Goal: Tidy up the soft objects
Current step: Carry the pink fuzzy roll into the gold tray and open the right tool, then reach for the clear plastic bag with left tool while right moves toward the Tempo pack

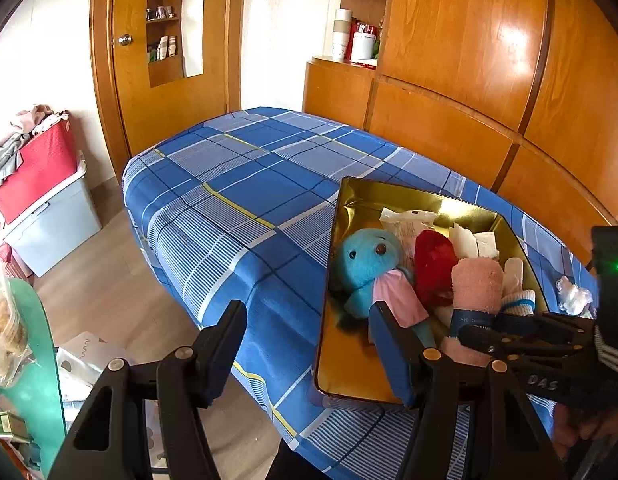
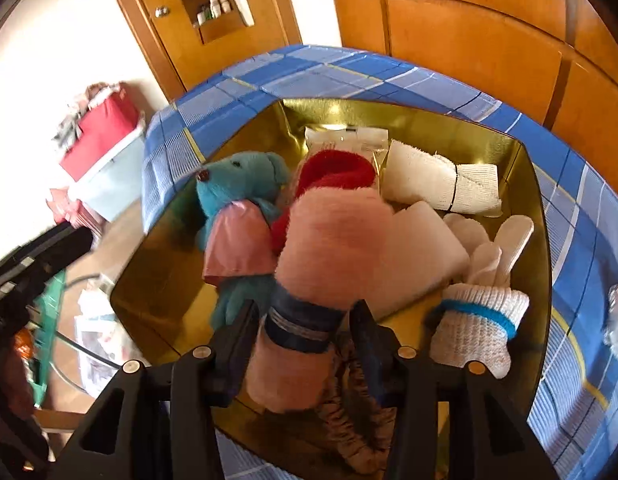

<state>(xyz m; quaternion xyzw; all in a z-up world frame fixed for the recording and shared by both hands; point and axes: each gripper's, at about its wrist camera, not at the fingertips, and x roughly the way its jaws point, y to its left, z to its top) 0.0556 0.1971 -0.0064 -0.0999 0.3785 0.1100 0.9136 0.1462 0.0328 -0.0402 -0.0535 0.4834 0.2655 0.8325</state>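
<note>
In our right wrist view, from left to right: teal bear (image 2: pixel 233 184), then the pink towel roll (image 2: pixel 329 248) at centre, its long axis running away between our right gripper (image 2: pixel 305 320) jaws – slightly parted, flanking its banded end inside the gold tin (image 2: pixel 537 184). Only the left wrist view shows our left gripper (image 1: pixel 309 328), jaws wide and empty, farther off.

- The bed cover (image 1: pixel 245 184) is showing blue checks with white and yellow lines.
- The tin (image 2: pixel 537 216) is shining gold.
- The teddy (image 2: pixel 237 184) is looking blue, wearing pink.
- The rolled towel (image 2: pixel 333 236) is looking pink.
</note>
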